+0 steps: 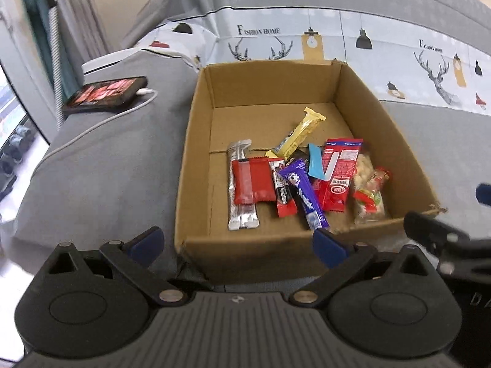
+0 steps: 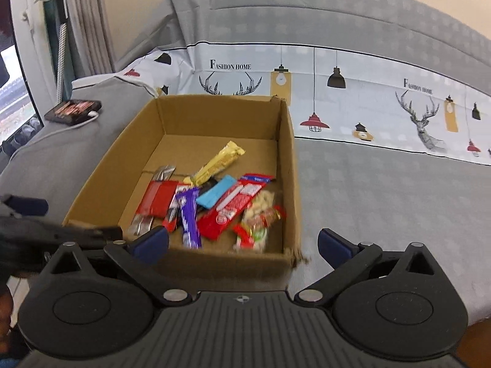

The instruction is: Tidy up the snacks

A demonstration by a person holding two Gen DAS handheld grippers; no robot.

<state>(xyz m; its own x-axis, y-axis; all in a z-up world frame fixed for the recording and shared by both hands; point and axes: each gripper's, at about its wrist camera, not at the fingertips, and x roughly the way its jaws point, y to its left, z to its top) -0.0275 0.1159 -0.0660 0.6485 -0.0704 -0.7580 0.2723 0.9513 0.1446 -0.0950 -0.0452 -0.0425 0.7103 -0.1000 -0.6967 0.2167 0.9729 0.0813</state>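
Observation:
An open cardboard box point(image 1: 196, 141) point(image 2: 290, 159) sits on the grey bed cover and holds several snacks. Among them are a yellow bar point(image 1: 302, 135) point(image 2: 219, 161), a red wrapper point(image 1: 253, 184) point(image 2: 158, 199), a purple stick point(image 1: 303, 194) point(image 2: 190, 214), a long red packet point(image 1: 339, 174) point(image 2: 233, 207) and a clear candy bag point(image 1: 369, 194) point(image 2: 259, 220). My left gripper point(image 1: 237, 243) stands open at the box's near wall, nothing between its blue fingertips. My right gripper point(image 2: 242, 240) is open too, spanning the box's near right corner, and holds nothing.
A phone point(image 1: 106, 95) point(image 2: 73, 110) with a white charging cable point(image 1: 101, 122) lies on the bed cover left of the box. A printed pillow point(image 1: 399, 49) point(image 2: 368, 98) runs along the back. The bed's edge and a window are at the left.

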